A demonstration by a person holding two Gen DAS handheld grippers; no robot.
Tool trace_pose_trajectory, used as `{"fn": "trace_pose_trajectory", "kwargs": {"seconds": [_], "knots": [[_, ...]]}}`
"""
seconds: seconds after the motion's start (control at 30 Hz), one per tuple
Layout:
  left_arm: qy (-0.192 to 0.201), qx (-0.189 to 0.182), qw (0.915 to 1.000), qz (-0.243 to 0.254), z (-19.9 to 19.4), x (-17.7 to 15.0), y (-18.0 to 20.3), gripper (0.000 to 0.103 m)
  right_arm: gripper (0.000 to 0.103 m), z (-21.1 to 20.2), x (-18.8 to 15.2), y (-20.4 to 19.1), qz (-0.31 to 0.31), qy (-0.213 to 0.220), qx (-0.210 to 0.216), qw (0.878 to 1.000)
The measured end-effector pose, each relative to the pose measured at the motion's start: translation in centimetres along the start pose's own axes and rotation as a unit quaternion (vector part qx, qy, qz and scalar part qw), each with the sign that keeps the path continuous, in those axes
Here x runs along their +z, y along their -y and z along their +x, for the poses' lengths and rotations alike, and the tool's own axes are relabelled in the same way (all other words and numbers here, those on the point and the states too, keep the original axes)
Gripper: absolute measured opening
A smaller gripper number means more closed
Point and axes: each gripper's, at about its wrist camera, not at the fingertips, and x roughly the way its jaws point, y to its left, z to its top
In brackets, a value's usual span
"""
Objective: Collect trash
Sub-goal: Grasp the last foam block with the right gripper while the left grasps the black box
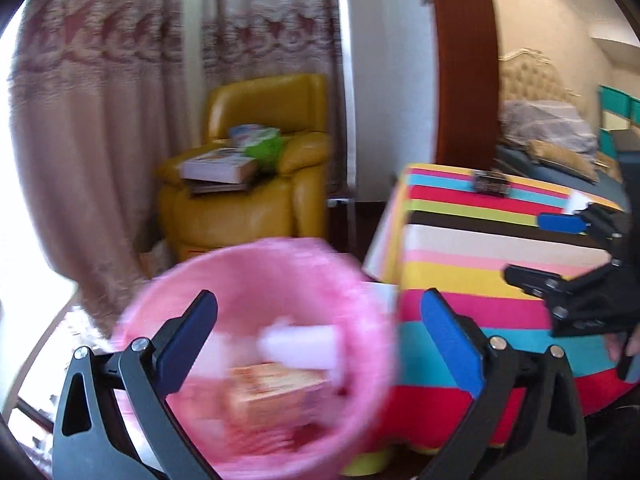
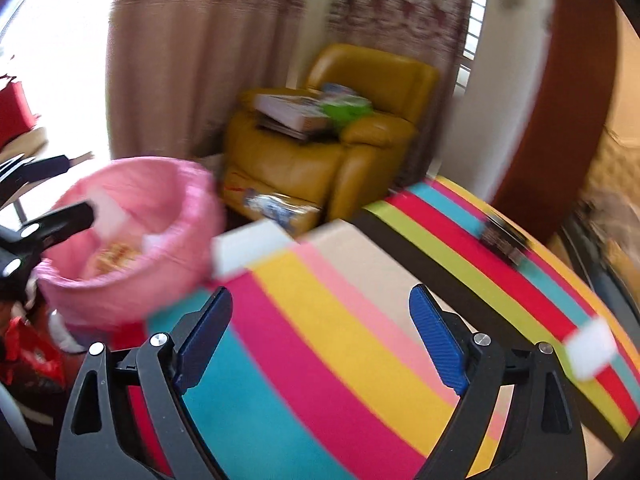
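A pink bin [image 1: 256, 360] lined with a pink bag stands on the floor left of a striped stool [image 1: 480, 280]. It holds white paper and an orange packet [image 1: 272, 392]. My left gripper [image 1: 320, 336] is open and empty above the bin. My right gripper [image 2: 322, 340] is open and empty over the striped stool top [image 2: 340, 340]. On the stool lie a white scrap [image 2: 592, 354], a white piece [image 2: 248, 250] at its left edge, and a dark wrapper [image 2: 504, 240]. The bin shows at left in the right wrist view [image 2: 132, 248]. The right gripper shows in the left view [image 1: 556, 248].
A yellow armchair [image 1: 256, 184] with books and a green bag stands behind by the curtain [image 1: 100, 120]. A wooden door frame [image 1: 468, 60] and a bed [image 1: 548, 120] are to the right. Red bags [image 2: 32, 356] lie on the floor by the bin.
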Motion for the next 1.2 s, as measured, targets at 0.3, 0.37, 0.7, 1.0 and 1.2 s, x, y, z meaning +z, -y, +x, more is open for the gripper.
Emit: {"fn": "trace_pose_trajectory", "kwargs": {"seconds": [0.3,0.37,0.7,1.0,1.2], "knots": [[-0.05,-0.065,0.9958,0.039,6.5,1.3,12.5,0.098,0.084,-2.2,-5.6,13.8,0.13,-0.017,-0.135,0.982],[-0.071,-0.094,0.9923,0.037,8.3,1.8,14.7,0.098,0.084,-2.7,-6.9,17.0,0.156,-0.021,-0.16,0.975],[-0.124,-0.101,0.986,0.047,14.8,3.9,20.9,0.098,0.084,-0.8,-9.2,27.3,0.21,-0.046,-0.193,0.957],[-0.17,-0.086,0.9816,-0.011,20.2,5.5,23.3,0.098,0.084,4.6,-8.1,29.7,0.165,-0.098,-0.178,0.965],[-0.171,-0.071,0.981,-0.058,23.1,8.2,25.2,0.098,0.067,3.9,-8.5,30.7,0.193,-0.082,-0.149,0.966]]}}
